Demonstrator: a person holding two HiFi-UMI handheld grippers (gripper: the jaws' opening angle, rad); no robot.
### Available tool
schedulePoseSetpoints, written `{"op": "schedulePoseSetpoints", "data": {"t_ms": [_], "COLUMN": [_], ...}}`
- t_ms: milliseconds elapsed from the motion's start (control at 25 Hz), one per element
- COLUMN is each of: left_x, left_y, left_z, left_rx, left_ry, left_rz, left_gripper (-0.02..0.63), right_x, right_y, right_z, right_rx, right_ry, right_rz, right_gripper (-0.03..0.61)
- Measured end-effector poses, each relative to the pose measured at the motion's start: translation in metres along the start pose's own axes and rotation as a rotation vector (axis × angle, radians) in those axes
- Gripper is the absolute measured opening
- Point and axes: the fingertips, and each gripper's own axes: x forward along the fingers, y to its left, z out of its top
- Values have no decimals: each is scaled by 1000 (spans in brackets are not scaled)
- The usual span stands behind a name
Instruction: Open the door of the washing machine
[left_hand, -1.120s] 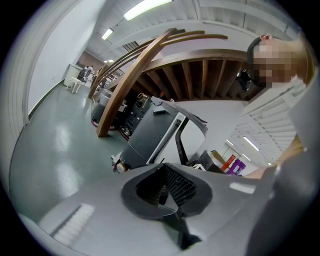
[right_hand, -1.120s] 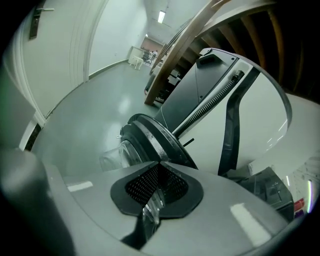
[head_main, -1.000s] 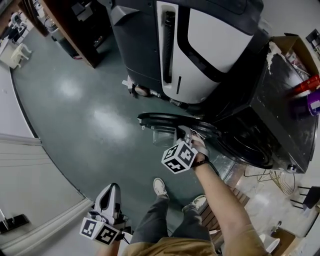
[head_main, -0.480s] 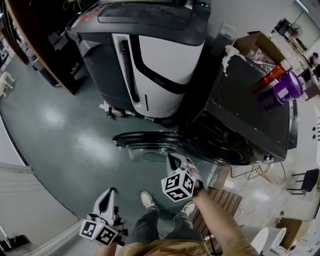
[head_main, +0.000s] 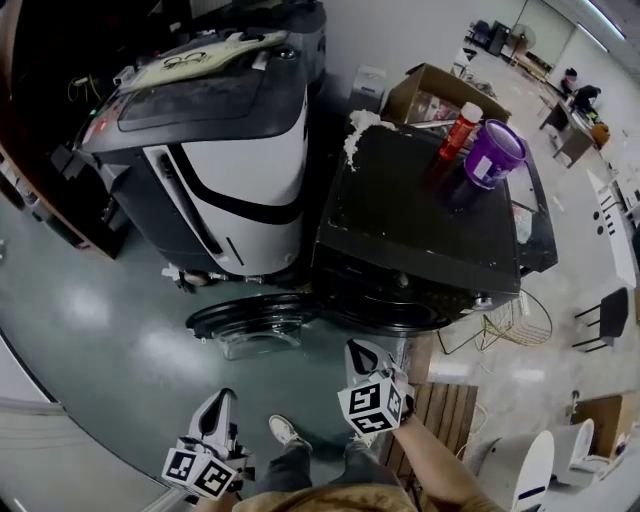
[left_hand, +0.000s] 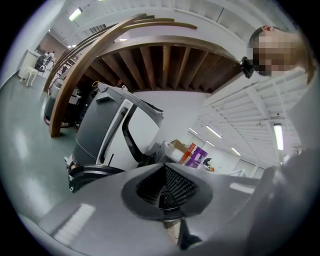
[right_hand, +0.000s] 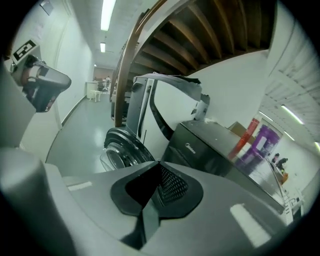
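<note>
Out in front of the washing machine (head_main: 430, 215), its round door (head_main: 255, 322) stands swung open; left gripper (head_main: 224, 398) and right gripper (head_main: 359, 349) hover nearby, both clenched, empty.

A second ago my right gripper (head_main: 360, 352) sat against the rim of the round, glass-windowed door (head_main: 255, 320) of the black front-loading washing machine (head_main: 430, 225). I have since drawn it back toward me, and it now hangs clear of that door, over the floor just off the machine's front edge. My head camera has tipped up as well. The machine's whole top now shows, with the red bottle (head_main: 459, 130) and purple cup (head_main: 493, 153) near its far edge.
</note>
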Motion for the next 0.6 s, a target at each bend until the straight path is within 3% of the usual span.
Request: {"op": "schedulePoseSetpoints", "data": {"t_ms": [240, 400, 600], "left_x": [21, 28, 31], "left_y": [-51, -80, -109], "left_z": [-1, -2, -2], "left_rx": [44, 63, 83], "left_ry": [-5, -14, -27], "left_rz": [-70, -98, -119], "left_gripper": [60, 60, 60], "right_x": [-47, -80, -118], "right_y": [-49, -76, -108], "right_z": [-20, -25, -25], "right_rx": [55, 150, 193], "right_ry": [-35, -88, -151], "right_rz": [-116, -139, -166], "right_gripper": [5, 5, 5]}}
